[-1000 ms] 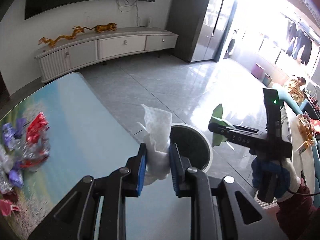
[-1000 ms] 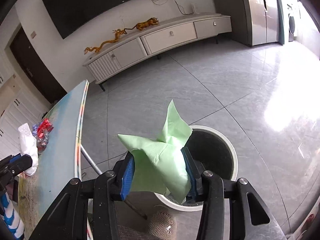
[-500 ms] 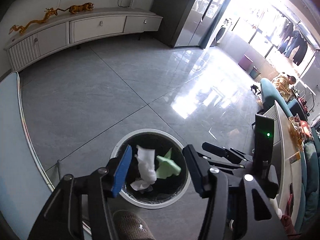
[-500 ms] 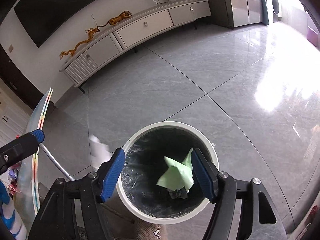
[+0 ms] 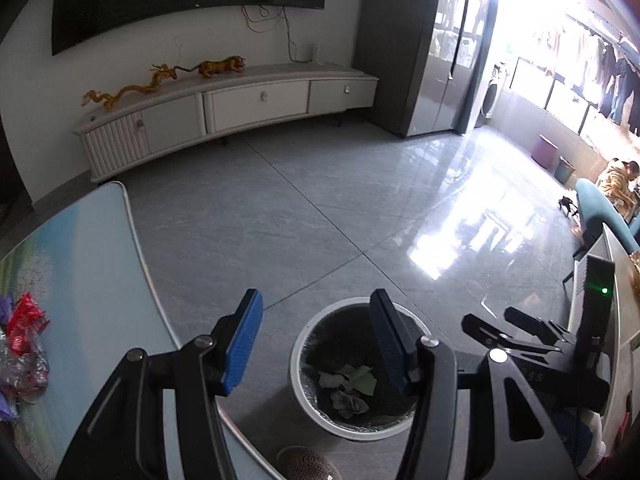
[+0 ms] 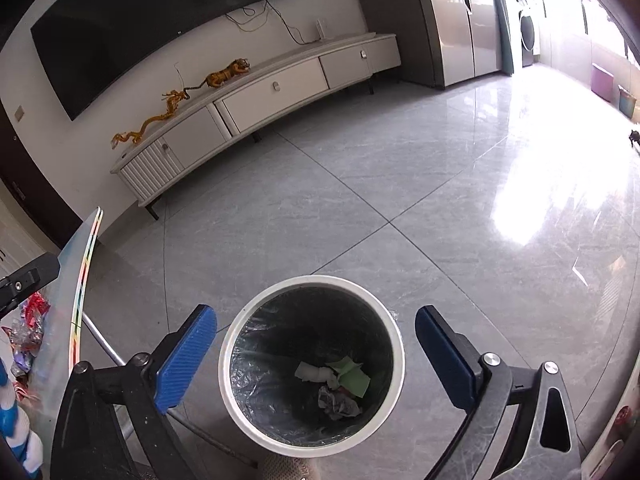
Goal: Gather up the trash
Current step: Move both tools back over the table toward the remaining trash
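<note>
Jaws empty on both grippers, right gripper (image 6: pixel 316 356) opening wider, I should next take the wrappers (image 5: pixel 24 344) off the surface (image 5: pixel 92 264), then drop them over the bin (image 6: pixel 240 392).

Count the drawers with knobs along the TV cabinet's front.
3 with a knob in view: the ribbed door at the left end, the wide drawer in the middle, and the small drawer at the right. The plain panel between shows none.

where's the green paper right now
The green paper lies at the bottom of the white trash bin on the floor, beside a white tissue and above a grey crumpled wad, seen between the open right gripper fingers.
</note>
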`<state>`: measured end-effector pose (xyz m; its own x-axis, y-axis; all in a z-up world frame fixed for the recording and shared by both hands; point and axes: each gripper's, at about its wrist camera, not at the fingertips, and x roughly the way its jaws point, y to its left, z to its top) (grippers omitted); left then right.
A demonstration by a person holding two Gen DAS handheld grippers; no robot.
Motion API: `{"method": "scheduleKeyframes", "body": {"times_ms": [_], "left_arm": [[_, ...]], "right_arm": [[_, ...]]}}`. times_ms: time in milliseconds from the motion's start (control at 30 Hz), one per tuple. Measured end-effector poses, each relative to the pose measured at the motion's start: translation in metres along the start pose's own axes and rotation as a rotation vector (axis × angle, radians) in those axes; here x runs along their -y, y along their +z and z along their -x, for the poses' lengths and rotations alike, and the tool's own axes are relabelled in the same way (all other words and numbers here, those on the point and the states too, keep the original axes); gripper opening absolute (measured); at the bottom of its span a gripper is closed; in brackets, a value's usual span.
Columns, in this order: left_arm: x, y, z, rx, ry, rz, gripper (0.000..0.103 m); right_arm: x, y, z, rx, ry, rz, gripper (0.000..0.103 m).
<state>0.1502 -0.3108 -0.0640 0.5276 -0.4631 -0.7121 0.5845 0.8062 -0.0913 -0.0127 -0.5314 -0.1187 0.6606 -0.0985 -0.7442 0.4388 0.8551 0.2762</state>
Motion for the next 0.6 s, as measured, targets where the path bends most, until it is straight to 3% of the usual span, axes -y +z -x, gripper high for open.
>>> {"method": "scheduleKeyframes", "body": {"times_ms": [133, 300, 600], "left_arm": [[-0.016, -0.004, 0.03, 0.081, 0.097, 0.021, 0.054], [-0.037, -0.008, 0.058, 0.093, 0.152, 0.05, 0.054], [-0.081, -0.028, 0.119, 0.179, 0.291, 0.102, 0.054]], "right_arm": [[-0.011, 0.005, 0.022, 0.073, -0.002, 0.008, 0.103], [-0.022, 0.01, 0.046, 0.145, 0.004, 0.008, 0.103], [-0.054, 0.011, 0.072, 0.188, 0.039, 0.04, 0.103]]}}
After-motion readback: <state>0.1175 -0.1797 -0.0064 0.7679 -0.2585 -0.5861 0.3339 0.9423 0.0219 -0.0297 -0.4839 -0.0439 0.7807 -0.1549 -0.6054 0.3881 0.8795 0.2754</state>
